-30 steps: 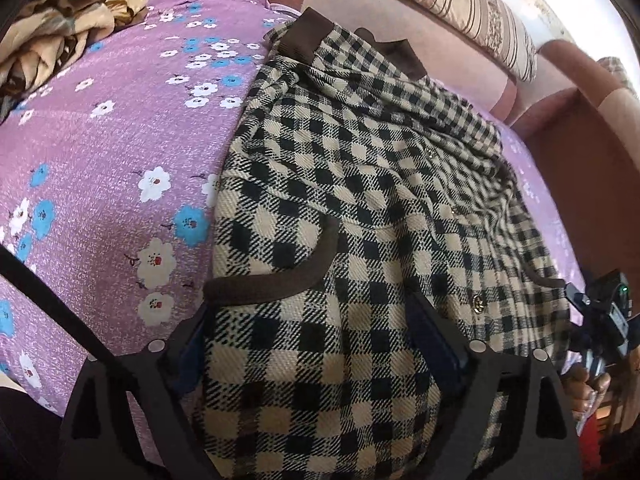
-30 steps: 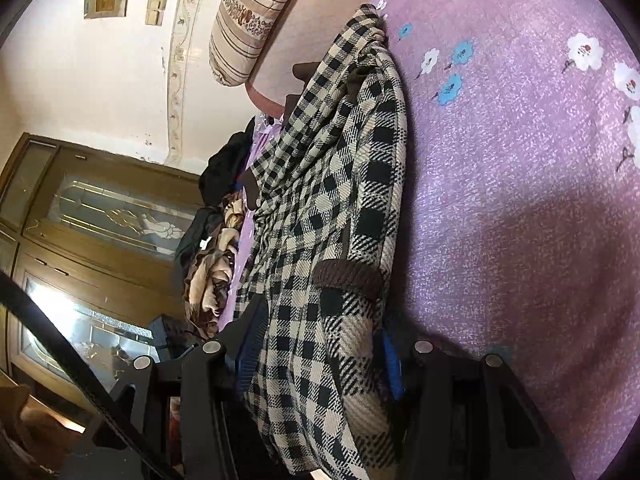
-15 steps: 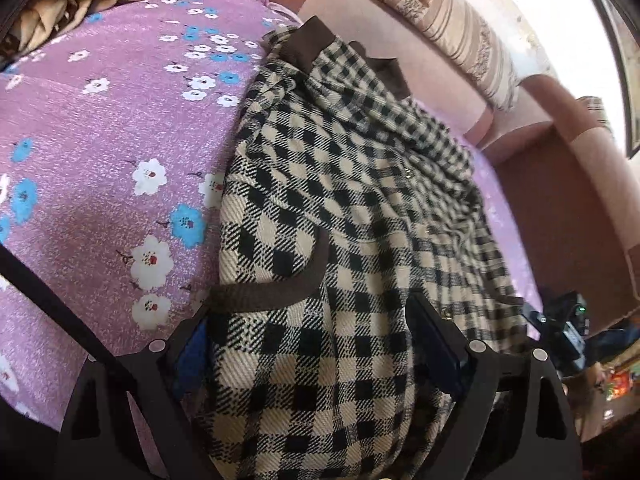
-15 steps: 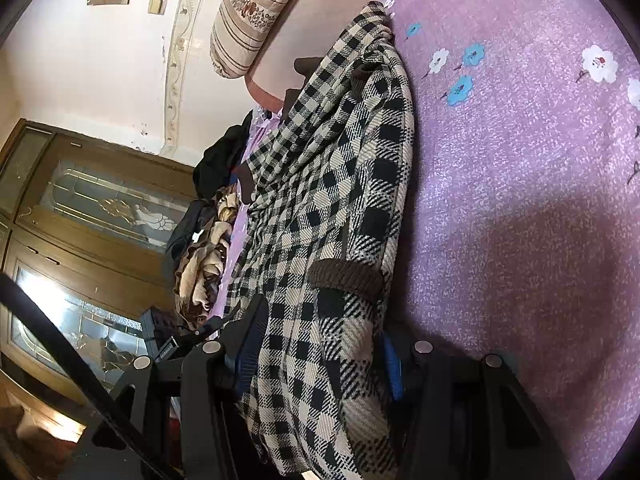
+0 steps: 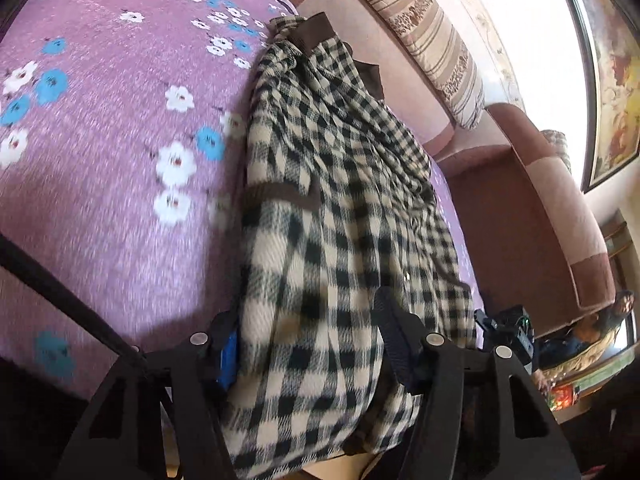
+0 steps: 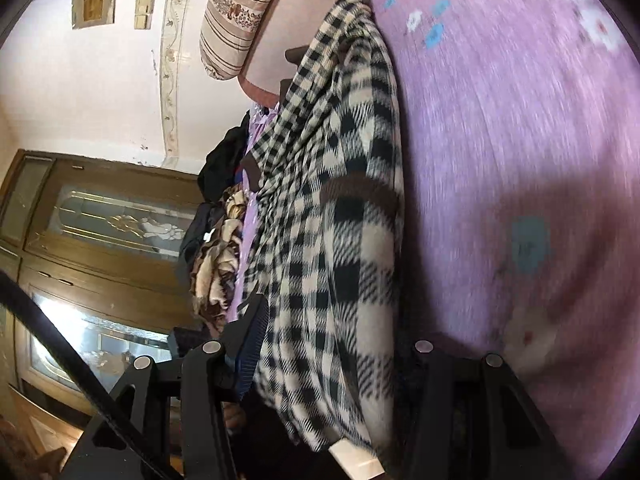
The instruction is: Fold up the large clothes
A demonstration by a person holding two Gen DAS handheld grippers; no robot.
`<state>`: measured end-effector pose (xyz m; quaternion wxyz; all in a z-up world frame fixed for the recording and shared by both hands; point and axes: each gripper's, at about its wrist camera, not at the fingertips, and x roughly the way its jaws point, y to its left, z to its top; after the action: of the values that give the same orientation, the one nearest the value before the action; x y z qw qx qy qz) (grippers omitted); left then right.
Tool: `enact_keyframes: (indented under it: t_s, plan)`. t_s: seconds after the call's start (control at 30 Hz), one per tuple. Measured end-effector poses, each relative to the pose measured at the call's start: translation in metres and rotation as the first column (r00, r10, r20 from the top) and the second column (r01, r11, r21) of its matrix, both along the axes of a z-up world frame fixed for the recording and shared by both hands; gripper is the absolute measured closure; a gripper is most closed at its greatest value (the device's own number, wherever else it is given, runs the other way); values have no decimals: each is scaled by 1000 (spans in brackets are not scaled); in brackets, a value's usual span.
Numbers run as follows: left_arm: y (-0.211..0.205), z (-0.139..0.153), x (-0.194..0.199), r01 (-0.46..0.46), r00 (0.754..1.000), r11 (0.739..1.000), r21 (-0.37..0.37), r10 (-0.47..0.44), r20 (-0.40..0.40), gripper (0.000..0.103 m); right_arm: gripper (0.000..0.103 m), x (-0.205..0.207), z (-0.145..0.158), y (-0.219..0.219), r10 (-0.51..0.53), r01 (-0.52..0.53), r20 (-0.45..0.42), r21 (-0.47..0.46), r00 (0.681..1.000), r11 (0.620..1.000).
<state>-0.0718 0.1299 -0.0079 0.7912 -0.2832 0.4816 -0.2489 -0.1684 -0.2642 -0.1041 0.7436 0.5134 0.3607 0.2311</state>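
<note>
A black-and-cream checked coat (image 5: 336,184) with brown trim lies lengthwise on a purple flowered bedspread (image 5: 104,128). My left gripper (image 5: 308,344) is shut on the coat's near hem, cloth bunched between its fingers. My right gripper (image 6: 332,344) is shut on the coat (image 6: 332,184) at the other near corner of the hem. Both hold the hem lifted at the bed's near edge. The right gripper also shows in the left wrist view (image 5: 508,332), beyond the coat's right edge.
A striped bolster (image 5: 424,32) lies along the pink headboard (image 5: 532,200). A heap of other clothes (image 6: 220,240) sits at the bed's far side. A wooden glass-door cabinet (image 6: 100,240) stands beyond.
Both grippers have pulled the hem back and up toward the bed's near edge. The coat has narrowed and stretched lengthwise. The views have tilted and blurred.
</note>
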Motion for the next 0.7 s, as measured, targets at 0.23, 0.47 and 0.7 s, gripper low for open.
enact_keyframes:
  t_s: [0.23, 0.47, 0.7]
  plan:
    - [-5, -3, -19, 47, 999, 999, 13, -47, -3, 42, 49, -8, 0, 23, 64, -65, -26, -41, 998, 997]
    - [-18, -3, -30, 86, 996, 994, 71, -86, -4, 50, 55, -17, 3, 44, 92, -97, -45, -140, 995, 985]
    - [-5, 9, -31, 16, 1000, 982, 188, -14, -9, 96, 94, -16, 10, 45, 44, -66, -88, -256, 995, 964]
